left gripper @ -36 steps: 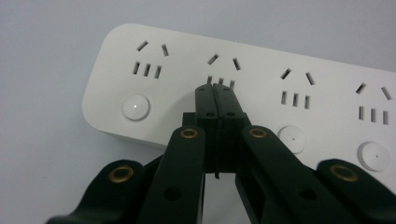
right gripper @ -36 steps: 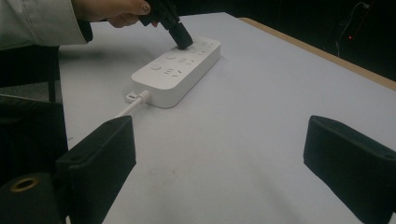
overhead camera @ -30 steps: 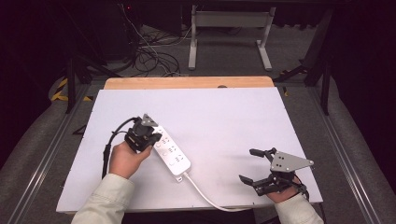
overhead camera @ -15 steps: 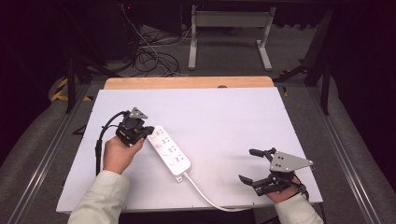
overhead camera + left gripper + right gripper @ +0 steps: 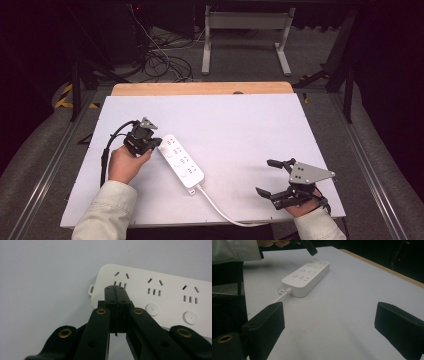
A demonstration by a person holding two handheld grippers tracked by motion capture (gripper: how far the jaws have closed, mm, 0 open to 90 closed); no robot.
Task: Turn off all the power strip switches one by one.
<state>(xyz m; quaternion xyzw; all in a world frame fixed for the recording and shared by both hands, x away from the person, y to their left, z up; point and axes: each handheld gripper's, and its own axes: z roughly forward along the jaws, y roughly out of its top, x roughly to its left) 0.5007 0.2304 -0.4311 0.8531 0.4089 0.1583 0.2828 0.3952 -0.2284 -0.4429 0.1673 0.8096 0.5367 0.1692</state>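
Your left gripper (image 5: 115,288) has its jaws pressed together with nothing between them, tips poised over the far end of the white power strip (image 5: 180,161), near the end outlet and its round button (image 5: 152,309). The strip lies on the white table (image 5: 240,125), its long axis running diagonally from those tips toward its cord (image 5: 220,210). Your right gripper (image 5: 281,180) rests spread wide and well apart, so the left is far nearer

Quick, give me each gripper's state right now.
Left gripper: closed, jaws pressed together with nothing between them, tips over the end of the white power strip.
Right gripper: open, holding nothing, apart from the strip.
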